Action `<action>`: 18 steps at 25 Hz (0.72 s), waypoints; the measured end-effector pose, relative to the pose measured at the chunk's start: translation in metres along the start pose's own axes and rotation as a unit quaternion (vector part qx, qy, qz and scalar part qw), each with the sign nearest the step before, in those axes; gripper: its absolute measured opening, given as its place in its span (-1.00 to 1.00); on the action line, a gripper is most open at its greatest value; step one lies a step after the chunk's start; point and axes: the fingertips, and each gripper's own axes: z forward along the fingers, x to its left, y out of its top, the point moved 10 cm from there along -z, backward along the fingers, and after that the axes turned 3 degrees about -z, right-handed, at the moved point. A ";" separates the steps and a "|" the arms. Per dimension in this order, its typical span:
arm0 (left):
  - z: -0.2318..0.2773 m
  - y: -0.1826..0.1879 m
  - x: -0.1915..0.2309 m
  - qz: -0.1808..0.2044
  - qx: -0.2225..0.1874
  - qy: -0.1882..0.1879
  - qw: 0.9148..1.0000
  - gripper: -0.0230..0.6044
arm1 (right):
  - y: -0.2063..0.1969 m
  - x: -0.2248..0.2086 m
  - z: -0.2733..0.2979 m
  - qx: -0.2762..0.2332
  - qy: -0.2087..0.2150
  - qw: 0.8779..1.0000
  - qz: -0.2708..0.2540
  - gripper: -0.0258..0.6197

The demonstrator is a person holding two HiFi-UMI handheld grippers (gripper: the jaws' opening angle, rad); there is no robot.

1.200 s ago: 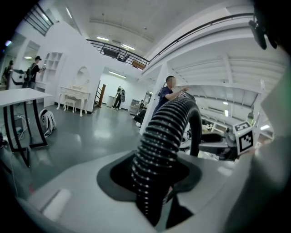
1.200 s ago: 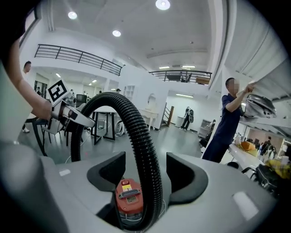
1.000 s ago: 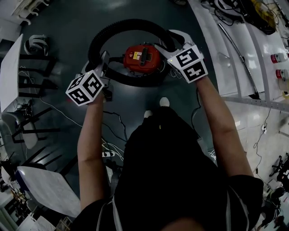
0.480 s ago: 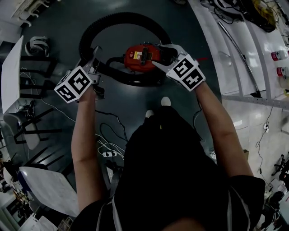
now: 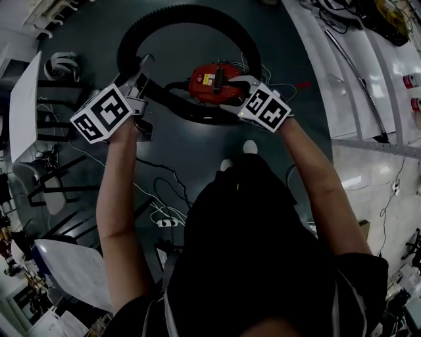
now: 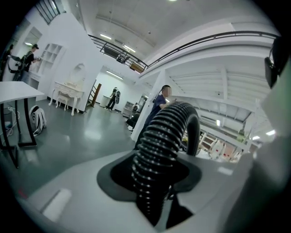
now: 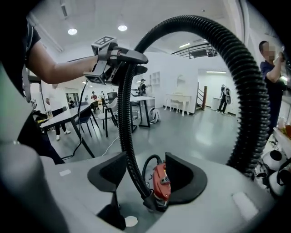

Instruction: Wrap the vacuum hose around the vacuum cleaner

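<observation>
Left hand-held gripper [image 5: 140, 74] was clenched on the hose [image 5: 187, 13], lifted at the 10 o'clock side of the vacuum cleaner [image 5: 212, 80], which sat on the floor. Right hand-held gripper [image 5: 230, 92] was released at 3 o'clock, jaws just opening, gripping nothing. The loop was still wide; I'd say roughly half wrapped, with tightening left.
</observation>
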 end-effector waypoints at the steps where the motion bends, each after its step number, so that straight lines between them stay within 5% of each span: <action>1: 0.001 0.004 -0.004 0.006 0.003 -0.001 1.000 -0.39 | 0.002 0.002 0.004 -0.002 0.006 1.000 -0.001 -0.08; 10: -0.003 0.011 -0.026 0.018 0.011 -0.018 1.000 -0.39 | 0.027 0.029 0.041 -0.032 0.068 0.997 -0.018 -0.04; 18: -0.022 0.019 -0.030 0.010 0.010 -0.027 1.000 -0.39 | 0.015 0.053 0.078 0.006 0.104 0.994 -0.029 0.01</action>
